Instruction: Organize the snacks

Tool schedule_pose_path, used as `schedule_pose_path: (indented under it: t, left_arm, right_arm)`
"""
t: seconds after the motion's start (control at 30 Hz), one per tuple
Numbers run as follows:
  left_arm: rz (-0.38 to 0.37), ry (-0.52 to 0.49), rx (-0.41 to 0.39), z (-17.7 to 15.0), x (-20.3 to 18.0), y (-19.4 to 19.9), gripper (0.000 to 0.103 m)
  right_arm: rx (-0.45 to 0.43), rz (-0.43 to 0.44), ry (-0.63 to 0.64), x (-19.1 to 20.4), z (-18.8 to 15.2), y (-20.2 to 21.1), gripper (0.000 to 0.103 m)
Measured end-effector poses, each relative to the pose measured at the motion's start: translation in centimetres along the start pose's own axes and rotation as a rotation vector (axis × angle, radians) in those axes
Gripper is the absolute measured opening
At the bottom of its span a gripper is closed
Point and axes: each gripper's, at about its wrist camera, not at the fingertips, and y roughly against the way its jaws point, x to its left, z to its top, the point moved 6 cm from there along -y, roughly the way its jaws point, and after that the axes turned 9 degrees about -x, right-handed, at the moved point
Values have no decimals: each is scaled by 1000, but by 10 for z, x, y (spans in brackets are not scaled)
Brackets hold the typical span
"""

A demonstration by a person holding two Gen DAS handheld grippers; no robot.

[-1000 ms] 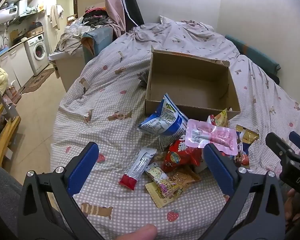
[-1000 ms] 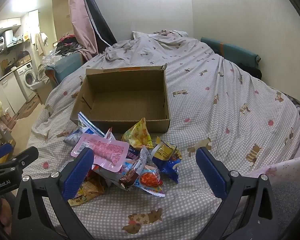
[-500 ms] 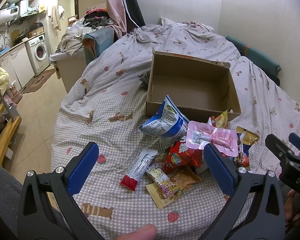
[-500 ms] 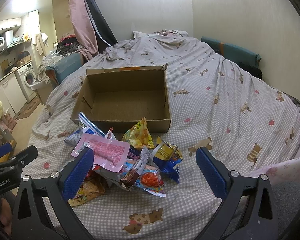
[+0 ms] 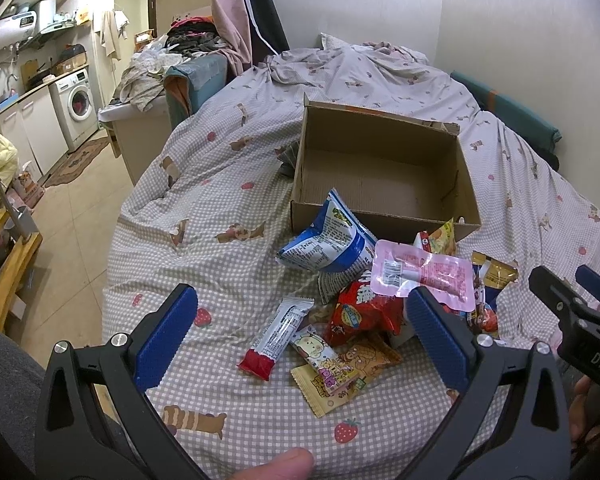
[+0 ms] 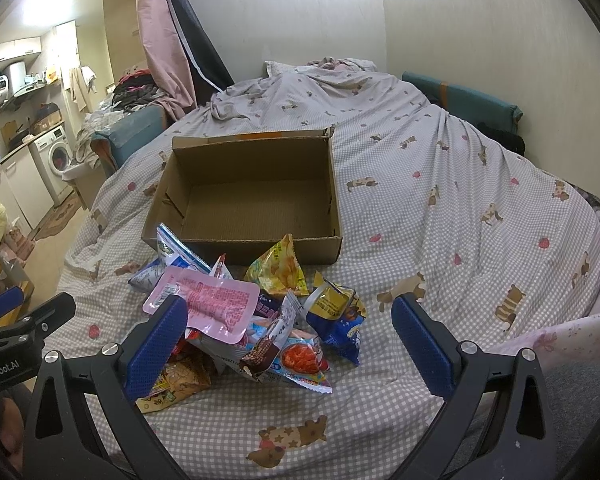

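A heap of snack packets lies on the checked bedspread in front of an empty cardboard box (image 5: pixel 384 184) (image 6: pixel 256 196). On top sits a pink packet (image 5: pixel 424 272) (image 6: pixel 208 304), with a blue and white bag (image 5: pixel 328 244) behind it. A white bar with a red end (image 5: pixel 278 338) and a yellow wafer packet (image 5: pixel 340 376) lie nearest me; a yellow chip bag (image 6: pixel 278 270) and a blue and gold bag (image 6: pixel 338 316) lie on the right. My left gripper (image 5: pixel 302 340) hovers open over the near side of the heap. My right gripper (image 6: pixel 290 344) hovers open over it too, holding nothing.
The bed (image 6: pixel 440 208) runs back to a wall, with rumpled bedding at its far end. Left of the bed are a floor, a washing machine (image 5: pixel 76 104) and a pile of clothes (image 5: pixel 160 64). A wooden frame (image 5: pixel 4 272) stands at the far left.
The left gripper's view has crept slightly forward and left; the box and heap sit a touch lower right. The right gripper is almost still. Both stay open.
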Motion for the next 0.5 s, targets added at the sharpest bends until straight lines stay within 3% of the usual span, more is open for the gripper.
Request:
schedule_pose_path:
  t: [0.5]
  left_arm:
    - [1, 5, 14, -2, -1, 1, 103]
  right_arm:
    - [0, 1, -3, 0, 1, 0, 103]
